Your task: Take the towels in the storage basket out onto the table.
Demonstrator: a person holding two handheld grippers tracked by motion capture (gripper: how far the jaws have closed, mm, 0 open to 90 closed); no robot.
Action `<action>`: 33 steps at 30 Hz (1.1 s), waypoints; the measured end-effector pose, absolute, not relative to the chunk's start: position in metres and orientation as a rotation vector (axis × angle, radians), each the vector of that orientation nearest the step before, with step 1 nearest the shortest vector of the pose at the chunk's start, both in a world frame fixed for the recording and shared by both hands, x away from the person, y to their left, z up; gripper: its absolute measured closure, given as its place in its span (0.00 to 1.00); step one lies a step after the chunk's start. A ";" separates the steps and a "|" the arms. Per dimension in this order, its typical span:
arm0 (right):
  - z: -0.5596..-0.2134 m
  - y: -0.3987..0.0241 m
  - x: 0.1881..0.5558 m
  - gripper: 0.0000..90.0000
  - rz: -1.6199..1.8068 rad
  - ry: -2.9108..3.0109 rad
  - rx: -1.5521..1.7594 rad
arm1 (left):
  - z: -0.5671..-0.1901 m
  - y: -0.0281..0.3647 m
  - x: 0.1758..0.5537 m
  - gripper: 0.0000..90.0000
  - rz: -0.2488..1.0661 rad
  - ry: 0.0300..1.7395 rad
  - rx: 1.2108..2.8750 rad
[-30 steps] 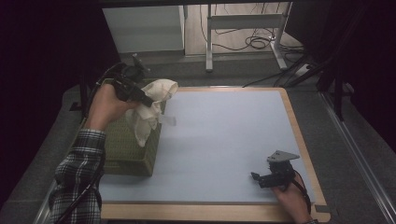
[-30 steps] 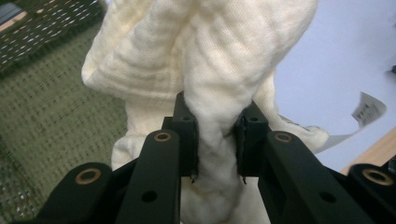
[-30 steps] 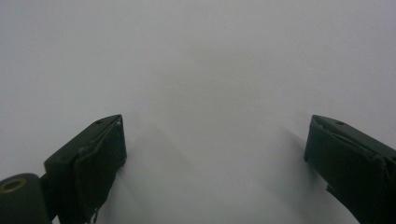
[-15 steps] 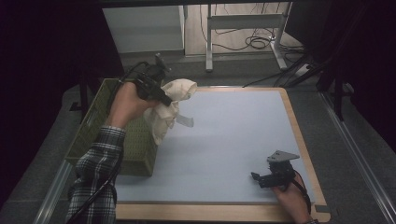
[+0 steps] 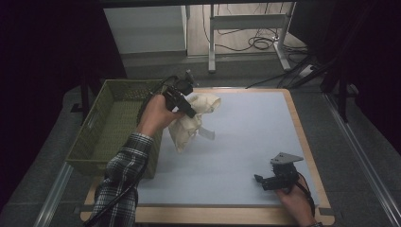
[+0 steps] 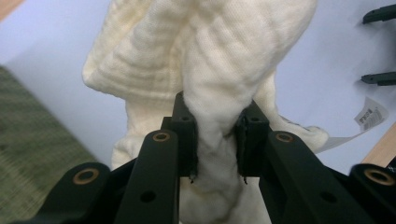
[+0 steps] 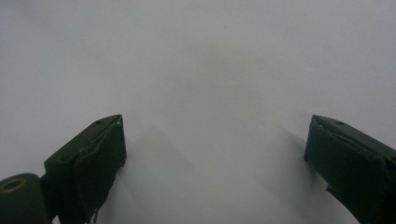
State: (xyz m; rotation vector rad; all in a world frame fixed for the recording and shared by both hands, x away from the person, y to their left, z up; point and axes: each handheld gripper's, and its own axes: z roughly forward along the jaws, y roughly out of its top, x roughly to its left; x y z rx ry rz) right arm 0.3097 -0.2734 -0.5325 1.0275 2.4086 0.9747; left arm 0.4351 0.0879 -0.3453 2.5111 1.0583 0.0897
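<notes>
The left gripper (image 5: 189,105) is clamping the cream knit garment (image 5: 194,120) above the mat (image 5: 246,137) — lower it flat; the right gripper (image 5: 265,180) is waiting wide open.

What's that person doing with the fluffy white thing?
A person is working with a claw in each hand. The left claw is shut on a bunched cream knitted garment, holding it up over the pale blue table mat, right beside a green woven basket. A paper tag hangs from the garment. The right claw sits open and empty, low over the mat's near right corner.
</notes>
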 end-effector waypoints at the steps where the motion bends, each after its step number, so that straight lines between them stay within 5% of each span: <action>1: -0.533 -0.273 0.310 0.06 0.975 2.408 1.028 | -0.349 0.084 0.435 0.82 0.084 1.052 2.514; 33: -0.533 -0.273 0.310 0.06 0.976 2.407 1.029 | -0.463 -0.010 0.434 0.81 0.071 0.837 2.460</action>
